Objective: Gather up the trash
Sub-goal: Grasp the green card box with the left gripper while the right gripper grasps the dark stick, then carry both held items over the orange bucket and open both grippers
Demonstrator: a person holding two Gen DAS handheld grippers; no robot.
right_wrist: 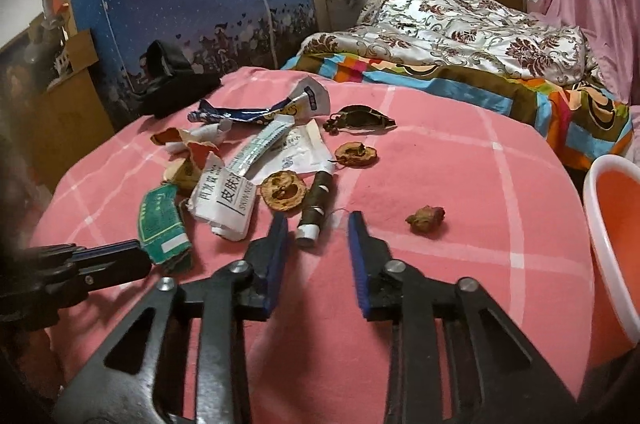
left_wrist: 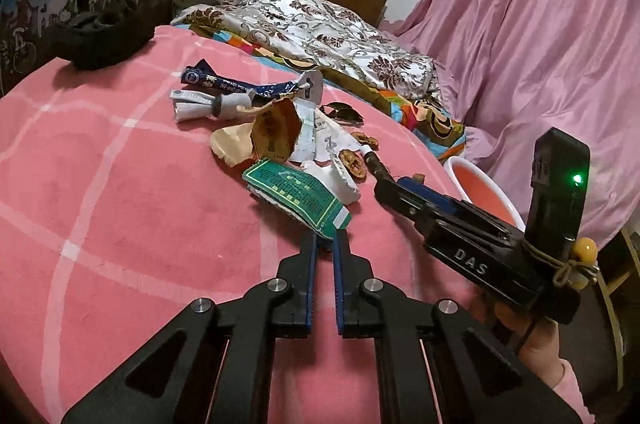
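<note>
Trash pile on bed, mid-blanket; bucket at right edge.
Left hand-held gripper clamped on green packet; right hand-held gripper partly open, empty, beside spool.

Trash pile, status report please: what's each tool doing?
Left tool shut on green wrapper. Right tool open beside brown spool. Basin clear.

Two dried fruit slices, one basin
</note>
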